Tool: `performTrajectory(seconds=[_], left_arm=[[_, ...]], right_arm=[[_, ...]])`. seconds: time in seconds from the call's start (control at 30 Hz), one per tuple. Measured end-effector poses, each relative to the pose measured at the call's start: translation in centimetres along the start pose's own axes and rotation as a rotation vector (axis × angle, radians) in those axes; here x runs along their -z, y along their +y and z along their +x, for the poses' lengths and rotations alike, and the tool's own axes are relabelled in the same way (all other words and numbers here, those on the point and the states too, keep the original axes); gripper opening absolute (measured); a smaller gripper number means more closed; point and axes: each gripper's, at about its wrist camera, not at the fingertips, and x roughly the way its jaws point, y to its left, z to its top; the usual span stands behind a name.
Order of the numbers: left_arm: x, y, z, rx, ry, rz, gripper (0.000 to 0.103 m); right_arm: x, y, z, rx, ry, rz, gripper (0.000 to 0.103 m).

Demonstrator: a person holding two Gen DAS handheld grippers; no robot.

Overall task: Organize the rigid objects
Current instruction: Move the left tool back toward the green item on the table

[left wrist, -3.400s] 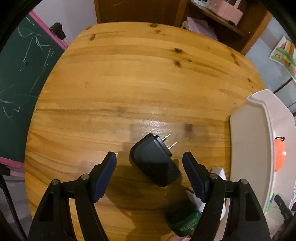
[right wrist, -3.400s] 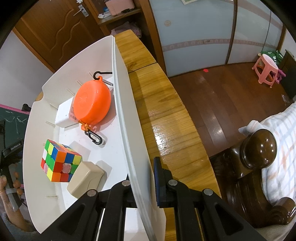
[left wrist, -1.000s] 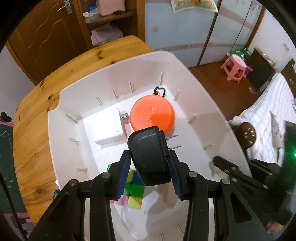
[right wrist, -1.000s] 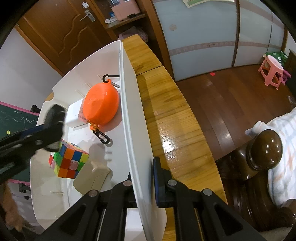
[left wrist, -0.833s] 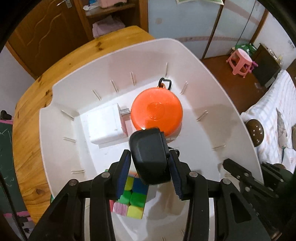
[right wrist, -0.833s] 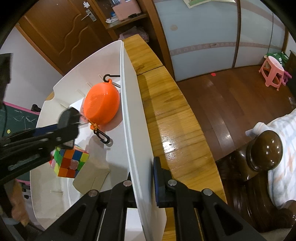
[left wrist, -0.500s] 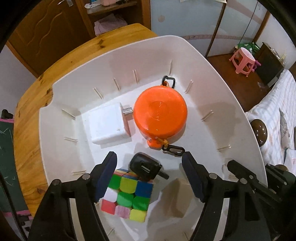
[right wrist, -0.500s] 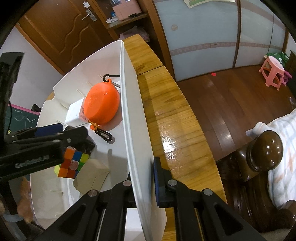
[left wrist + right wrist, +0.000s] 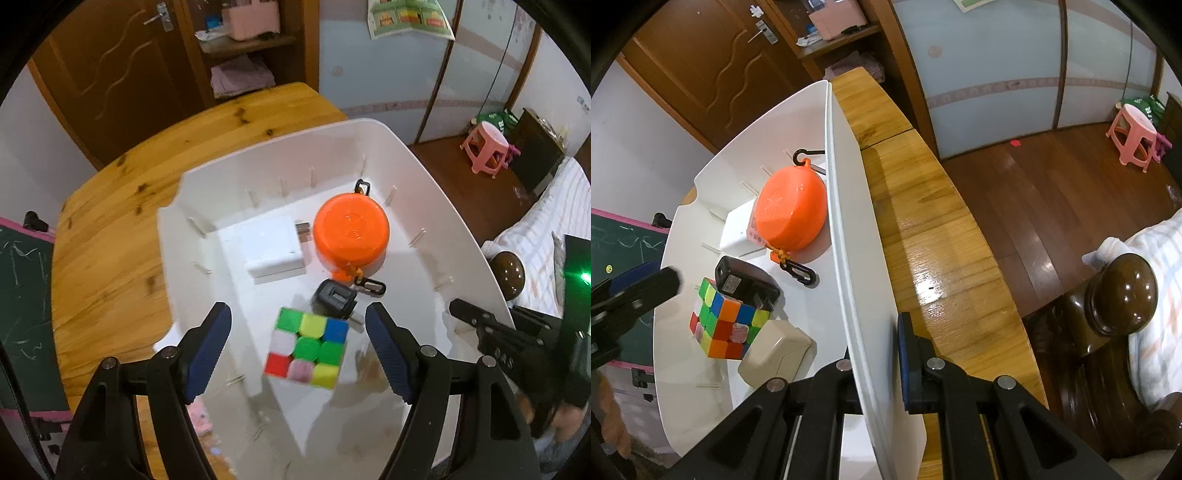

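A white bin (image 9: 436, 206) (image 9: 849, 236) sits on the wooden table. In it lie a black plug adapter (image 9: 334, 298) (image 9: 744, 280) leaning on a colour cube (image 9: 307, 347) (image 9: 726, 319), an orange round case (image 9: 351, 232) (image 9: 792, 214) with black clips, a white charger block (image 9: 271, 249) (image 9: 737, 227) and a beige box (image 9: 775, 352). My left gripper (image 9: 297, 349) is open and empty above the cube. My right gripper (image 9: 875, 358) is shut on the bin's right wall.
The round wooden table (image 9: 110, 206) (image 9: 923, 229) extends left of the bin and along its right side. A green chalkboard (image 9: 18, 295) stands at the left. A bed with a dark wooden post (image 9: 1123, 291) and a pink stool (image 9: 1134, 127) are at the right.
My left gripper took hold of the black adapter on the table, carried it over the bin and opened. The adapter now rests against the cube and the gripper has drawn back. The right gripper kept its grip.
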Motion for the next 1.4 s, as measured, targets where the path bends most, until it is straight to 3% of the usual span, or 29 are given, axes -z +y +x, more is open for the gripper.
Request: performTrajectory(seconds=[0.47,0.87,1.0,1.2,1.4], left_arm=[[4.2,7.4,-5.8,-0.105,-0.103,-0.134,0.079],[7.2,13.3,-7.6,-0.180,-0.137,-0.241,0.080],[8.2,14.0,-7.2,-0.184,-0.146,-0.205,0.088],[9.7,13.9,-4.8,-0.194,-0.127,-0.093,0.088],[10.8,13.1,-1.3,-0.148,-0.102,0.082,0.088]], right_arm=[[-0.1,-0.7,0.2,-0.041,0.012,0.038,0.010],[0.0,-0.6,0.2,-0.034,0.008,0.033,0.010],[-0.1,-0.6,0.2,-0.030,0.012,0.030,0.010],[-0.2,-0.4,0.4,-0.019,0.019,0.033,0.010],[-0.3,-0.4,0.4,-0.013,0.023,0.034,0.010]])
